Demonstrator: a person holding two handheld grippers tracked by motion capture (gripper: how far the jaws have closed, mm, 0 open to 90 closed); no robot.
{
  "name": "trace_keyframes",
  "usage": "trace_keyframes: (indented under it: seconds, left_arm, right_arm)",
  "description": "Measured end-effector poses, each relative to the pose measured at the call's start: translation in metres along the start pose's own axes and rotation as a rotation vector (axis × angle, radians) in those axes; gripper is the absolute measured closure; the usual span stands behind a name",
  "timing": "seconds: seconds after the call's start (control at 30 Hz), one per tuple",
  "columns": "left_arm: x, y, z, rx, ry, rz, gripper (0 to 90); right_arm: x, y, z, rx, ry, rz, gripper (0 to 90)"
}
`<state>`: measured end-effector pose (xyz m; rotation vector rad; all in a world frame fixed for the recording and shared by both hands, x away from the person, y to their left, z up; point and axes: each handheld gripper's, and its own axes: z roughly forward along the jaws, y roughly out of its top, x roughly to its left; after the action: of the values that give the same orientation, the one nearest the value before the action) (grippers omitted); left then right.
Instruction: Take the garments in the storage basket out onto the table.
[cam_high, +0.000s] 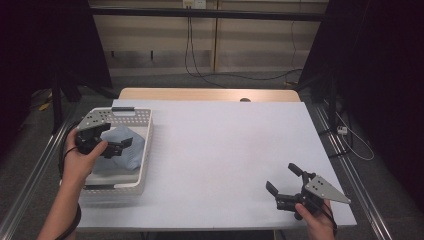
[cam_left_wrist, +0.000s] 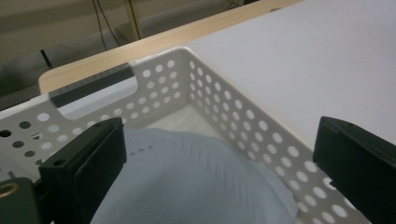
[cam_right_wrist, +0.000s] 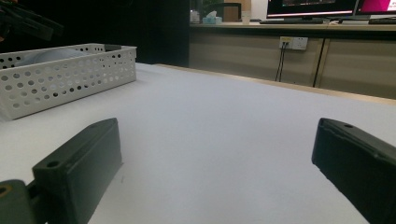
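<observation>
Left gripper (cam_high: 119, 142): raised at the left, fingers (cam_left_wrist: 88, 163) spread wide, nothing between them.
Left hand (cam_high: 80, 160): wrapped around the gripper body, forearm entering from below.
Right gripper (cam_high: 284, 179): low at the right, fingers (cam_right_wrist: 84, 168) spread wide, empty.
Right hand (cam_high: 315, 220): grips from beneath.

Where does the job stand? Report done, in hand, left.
Done: nothing visibly; the light blue cloth lies bunched in the white basket. In hand: the left gripper hovers open over the cloth, not gripping. The right gripper waits open above the table. Left: gripping the cloth, probably lifting it out.
</observation>
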<state>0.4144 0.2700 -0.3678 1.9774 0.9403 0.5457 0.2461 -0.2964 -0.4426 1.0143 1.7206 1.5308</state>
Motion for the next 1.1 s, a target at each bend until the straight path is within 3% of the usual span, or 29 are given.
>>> trace_keyframes:
  seconds: [0.2, 0.37, 0.63, 0.7, 0.8, 1.0, 1.1]
  left_arm:
    - [0.006, -0.005, 0.006, 0.069, -0.002, -0.012, 2.9]
    - [0.012, -0.011, 0.012, 0.118, 0.025, -0.021, 3.2]
    - [0.022, -0.016, 0.023, 0.168, 0.041, -0.077, 2.7]
    - [0.024, -0.018, 0.027, 0.2, 0.052, -0.072, 2.5]
    - [0.025, -0.021, 0.031, 0.209, 0.059, -0.104, 0.7]
    - [0.026, -0.03, 0.038, 0.232, 0.045, -0.169, 0.0]
    - [0.026, -0.033, 0.042, 0.273, 0.02, -0.17, 0.0]
  right_arm:
    - [0.0, 0.0, 0.0, -0.001, -0.001, -0.001, 1.1]
    - [0.0, 0.0, 0.0, -0.001, -0.001, -0.003, 1.1]
    - [0.001, 0.0, 0.001, 0.002, 0.003, 0.0, 1.2]
    - [0.001, 0.0, 0.001, 0.003, 0.003, -0.001, 1.2]
    - [0.001, 0.0, 0.0, 0.001, 0.003, -0.002, 1.2]
    - [0.001, 0.0, 0.0, 0.0, 0.004, -0.003, 1.2]
    - [0.001, 0.0, 0.0, 0.001, 0.004, -0.003, 1.2]
